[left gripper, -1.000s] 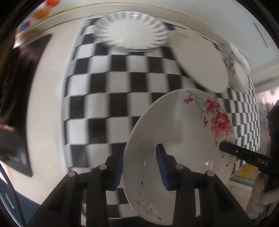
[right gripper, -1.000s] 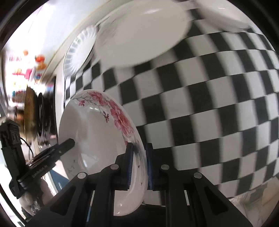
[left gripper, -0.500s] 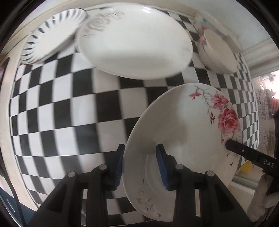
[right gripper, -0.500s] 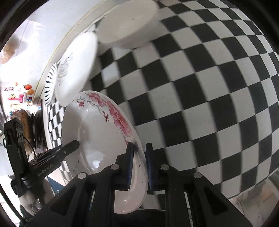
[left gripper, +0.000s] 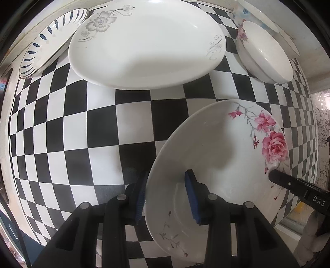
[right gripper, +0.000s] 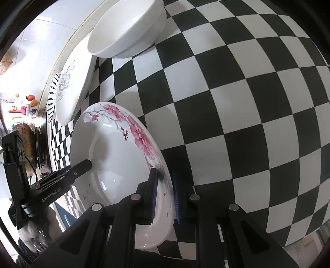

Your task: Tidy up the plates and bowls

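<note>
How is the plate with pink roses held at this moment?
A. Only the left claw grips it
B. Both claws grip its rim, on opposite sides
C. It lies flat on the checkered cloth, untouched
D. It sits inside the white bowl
B: the left claw and the right claw each pinch the rim of the rose plate, on opposite sides.

Blue-flowered bowl point(left gripper: 259, 14) at 1 o'clock cut off by frame edge. Striped plate point(right gripper: 51, 101) at 9 o'clock mostly hidden behind grey-flowered plate point(right gripper: 72, 86).

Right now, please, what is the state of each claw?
Left claw: closed on the rim of the rose plate.
Right claw: closed on the same plate's opposite rim.
</note>
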